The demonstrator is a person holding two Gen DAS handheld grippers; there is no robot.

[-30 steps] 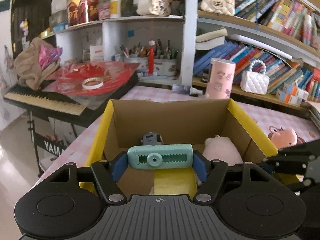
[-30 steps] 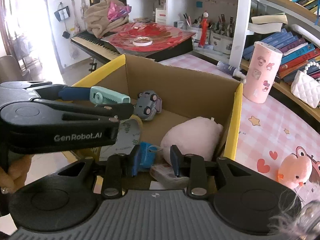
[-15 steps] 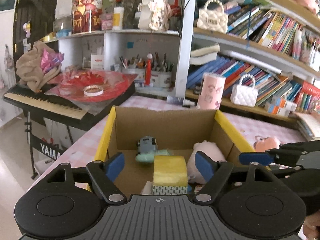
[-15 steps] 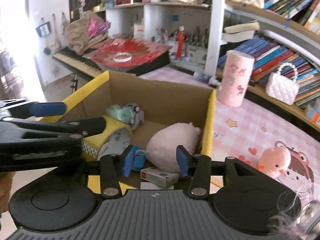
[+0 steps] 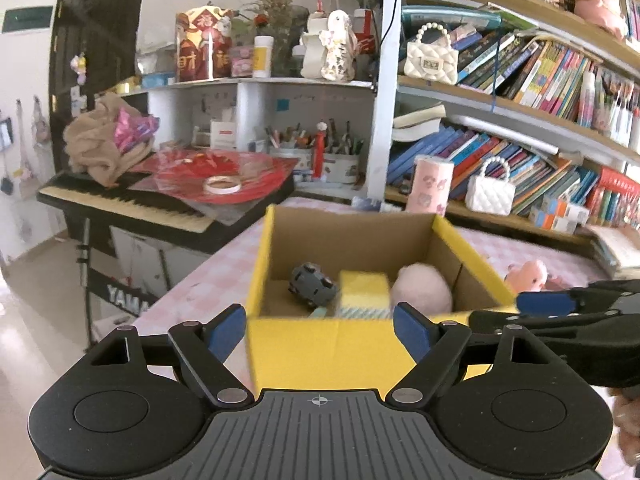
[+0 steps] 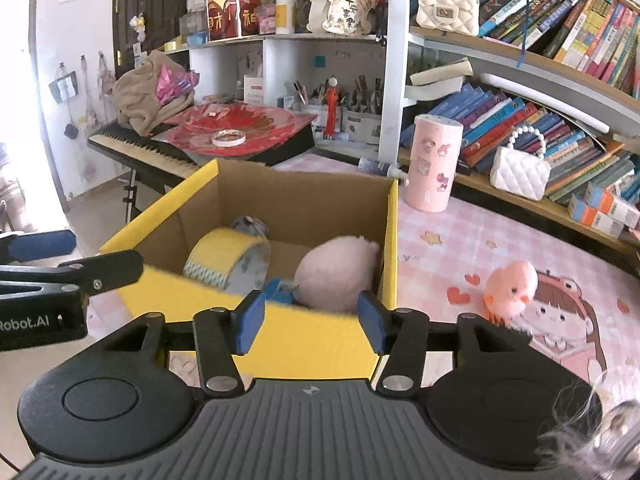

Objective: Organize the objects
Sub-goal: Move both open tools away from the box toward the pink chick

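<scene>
Cardboard box (image 6: 280,332) stands on the pink-checked table (image 6: 460,236) holding a tape roll (image 6: 224,258), toy car (image 5: 312,284) and pink plush (image 6: 336,276); left gripper (image 5: 320,326) and right gripper (image 6: 310,316) jaws, just opening, stand apart and empty before its near wall.

Both tools, left (image 5: 320,330) and right (image 6: 311,322), hang side by side, empty, jaws just opening, left wider.

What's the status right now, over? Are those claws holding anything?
Left gripper and right gripper both empty, jaws just opening. Yellow cardboard box holds yellow tape roll and pink plush ball. Small pink chick toy outside on tablecloth.
</scene>
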